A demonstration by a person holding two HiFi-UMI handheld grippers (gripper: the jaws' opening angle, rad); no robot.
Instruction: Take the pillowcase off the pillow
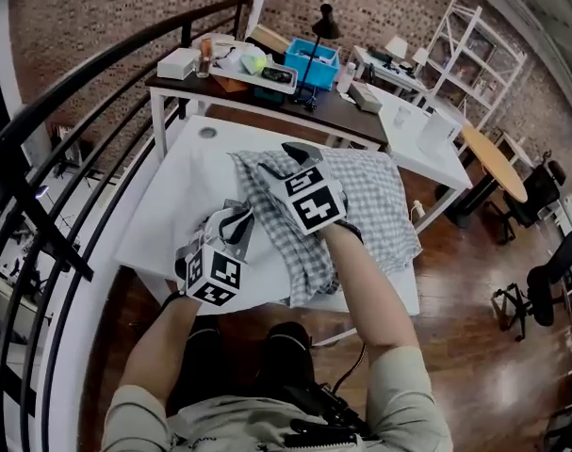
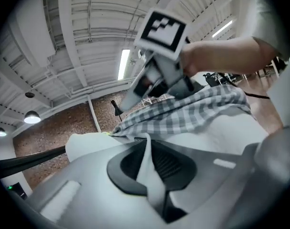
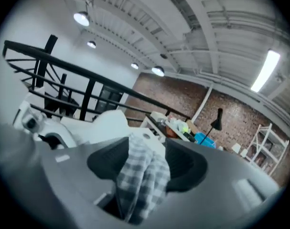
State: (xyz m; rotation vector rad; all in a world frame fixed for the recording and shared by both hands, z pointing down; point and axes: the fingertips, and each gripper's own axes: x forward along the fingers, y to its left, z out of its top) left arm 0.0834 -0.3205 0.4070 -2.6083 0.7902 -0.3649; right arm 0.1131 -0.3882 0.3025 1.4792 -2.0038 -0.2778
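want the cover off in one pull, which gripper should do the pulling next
Right, probably. The right gripper has open jaws around the checked pillowcase, so it could close and pull. The left gripper is shut on the white pillow, anchoring it.

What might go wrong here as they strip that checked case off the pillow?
1. The right tongs stand open with the pillowcase loose between them, so it may slip out before any pull.
2. The left tongs pinch only a thin fold of the pillow; that fold might slide free, and the pillow would follow the case.
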